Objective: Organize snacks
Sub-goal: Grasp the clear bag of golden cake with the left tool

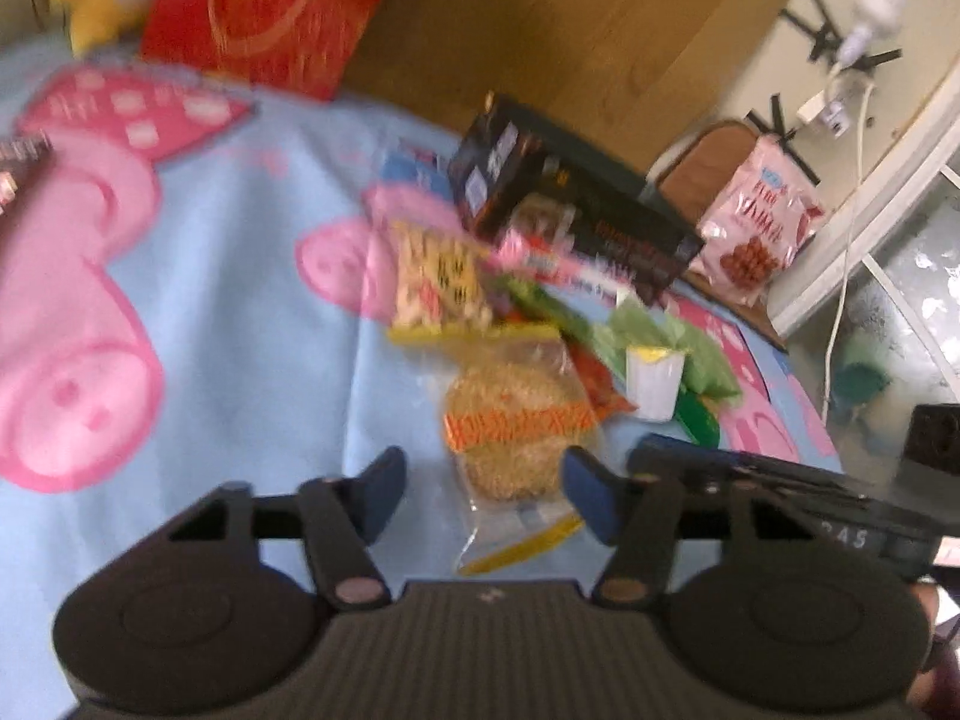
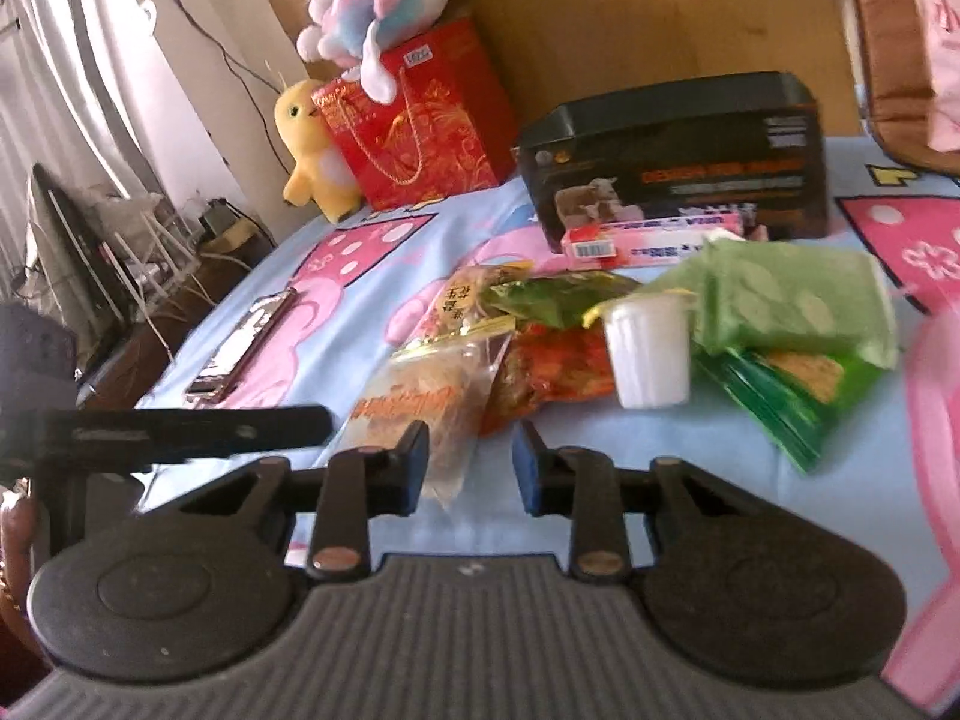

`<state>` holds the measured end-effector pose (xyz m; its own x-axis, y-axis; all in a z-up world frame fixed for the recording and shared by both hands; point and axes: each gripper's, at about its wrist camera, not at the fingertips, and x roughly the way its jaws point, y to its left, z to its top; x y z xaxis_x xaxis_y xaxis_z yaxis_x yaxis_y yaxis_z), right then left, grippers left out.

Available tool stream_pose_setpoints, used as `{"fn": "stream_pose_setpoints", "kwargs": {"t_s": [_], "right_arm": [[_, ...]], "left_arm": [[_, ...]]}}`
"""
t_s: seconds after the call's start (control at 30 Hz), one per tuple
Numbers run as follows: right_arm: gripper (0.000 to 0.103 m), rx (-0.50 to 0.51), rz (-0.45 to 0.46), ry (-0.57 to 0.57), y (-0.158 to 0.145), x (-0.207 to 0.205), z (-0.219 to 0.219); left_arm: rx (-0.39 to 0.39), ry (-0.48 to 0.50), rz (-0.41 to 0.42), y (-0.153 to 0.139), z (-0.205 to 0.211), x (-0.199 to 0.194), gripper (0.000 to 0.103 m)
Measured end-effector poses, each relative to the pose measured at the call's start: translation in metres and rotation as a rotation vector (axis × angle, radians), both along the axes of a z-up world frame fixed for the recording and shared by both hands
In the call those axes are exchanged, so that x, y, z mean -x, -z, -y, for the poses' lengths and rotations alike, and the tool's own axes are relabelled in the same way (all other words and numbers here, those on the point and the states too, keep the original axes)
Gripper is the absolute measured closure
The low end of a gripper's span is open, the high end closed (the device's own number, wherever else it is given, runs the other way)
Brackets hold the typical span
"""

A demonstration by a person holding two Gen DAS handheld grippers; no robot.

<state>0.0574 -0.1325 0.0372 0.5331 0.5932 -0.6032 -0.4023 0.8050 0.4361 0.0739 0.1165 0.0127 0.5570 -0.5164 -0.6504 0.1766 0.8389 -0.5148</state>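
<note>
A heap of snacks lies on the blue and pink cartoon tablecloth [image 1: 240,300]. A clear bag of round rice cakes [image 1: 516,426] lies nearest, between the fingers of my open left gripper [image 1: 483,495]. Behind it are a yellow packet [image 1: 438,282], green packets [image 1: 678,342], a white cup [image 1: 654,381], a pink flat box [image 1: 558,261] and a black box [image 1: 570,204]. My right gripper [image 2: 471,468] is open and empty, just short of the rice cake bag [image 2: 420,414]. The white cup [image 2: 648,354], green packets [image 2: 792,312] and black box [image 2: 678,156] lie beyond it.
A red gift bag [image 2: 420,120] with plush toys [image 2: 378,6] stands at the table's far edge, a yellow plush [image 2: 312,150] beside it. A phone [image 2: 240,348] lies on the left. A pink snack bag [image 1: 756,222] rests on a chair past the table.
</note>
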Motion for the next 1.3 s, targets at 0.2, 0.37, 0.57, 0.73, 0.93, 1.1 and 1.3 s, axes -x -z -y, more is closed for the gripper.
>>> {"fn": "stream_pose_setpoints", "kwargs": {"t_s": [0.2, 0.37, 0.57, 0.73, 0.93, 1.1, 1.3], "right_arm": [[0.075, 0.001, -0.052, -0.239, 0.010, 0.030, -0.039], [0.075, 0.009, 0.097, -0.356, -0.015, 0.050, -0.034], [0.071, -0.015, 0.110, -0.160, -0.020, 0.013, 0.004], [0.072, -0.099, -0.056, -0.096, 0.011, -0.029, 0.003], [0.072, -0.133, -0.093, -0.225, 0.013, 0.011, -0.005], [0.046, 0.009, 0.076, -0.317, 0.002, 0.041, -0.007], [0.048, 0.202, 0.207, -0.388, 0.025, 0.039, -0.041]], "left_arm": [[-0.063, -0.062, 0.038, -0.003, -0.007, -0.006, 0.050], [-0.022, -0.131, 0.084, -0.021, -0.040, 0.008, 0.037], [0.075, -0.029, 0.036, -0.016, -0.042, 0.033, 0.037], [0.137, -0.014, -0.048, 0.007, -0.027, 0.029, 0.039], [0.115, -0.025, -0.051, 0.010, -0.033, 0.024, 0.046], [0.083, -0.001, -0.044, 0.008, -0.033, 0.019, 0.044], [-0.018, 0.039, -0.016, 0.004, -0.014, 0.017, 0.058]]}}
